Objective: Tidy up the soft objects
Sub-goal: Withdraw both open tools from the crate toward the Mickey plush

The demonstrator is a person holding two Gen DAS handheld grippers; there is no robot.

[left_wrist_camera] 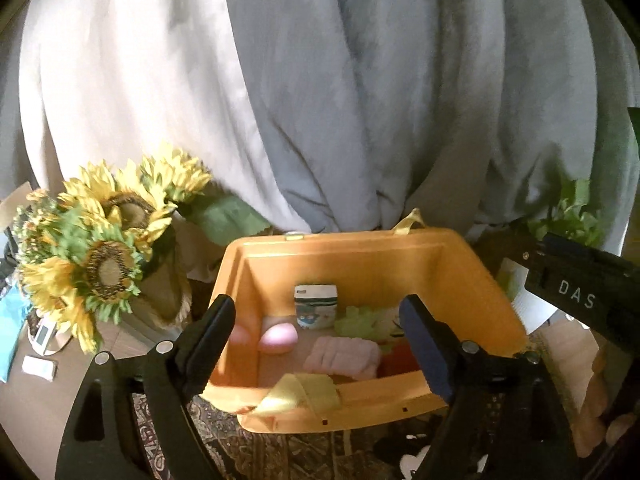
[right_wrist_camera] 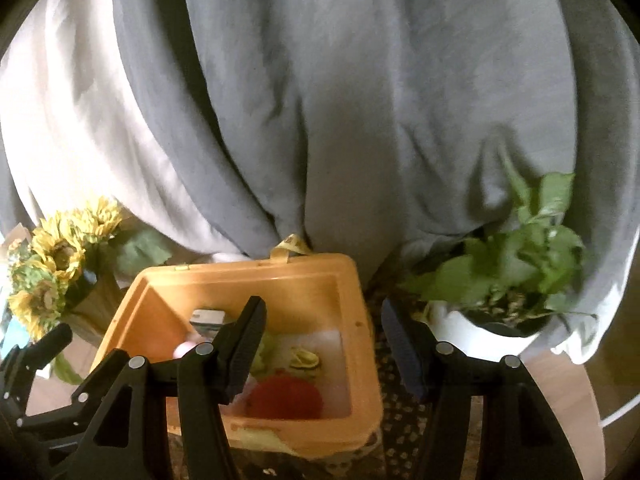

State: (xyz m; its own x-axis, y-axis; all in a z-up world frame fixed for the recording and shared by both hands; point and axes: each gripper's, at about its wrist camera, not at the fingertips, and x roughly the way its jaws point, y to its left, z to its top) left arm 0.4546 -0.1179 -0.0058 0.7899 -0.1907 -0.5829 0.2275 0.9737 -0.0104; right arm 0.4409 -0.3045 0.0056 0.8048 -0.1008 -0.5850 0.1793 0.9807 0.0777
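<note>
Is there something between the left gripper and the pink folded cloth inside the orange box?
Nothing visible blocks it. The left gripper is open and empty above the open orange plastic box, and the pink folded cloth lies uncovered on the box floor. A yellow ribbon drapes over the near rim, just below the cloth.

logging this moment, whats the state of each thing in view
orange bin: open-topped, soft items inside
pink folded cloth: lying on the bin floor
small carton: upright at the back wall
red soft item: inside the bin
left gripper: jaws open, empty
right gripper: jaws open, empty
</note>
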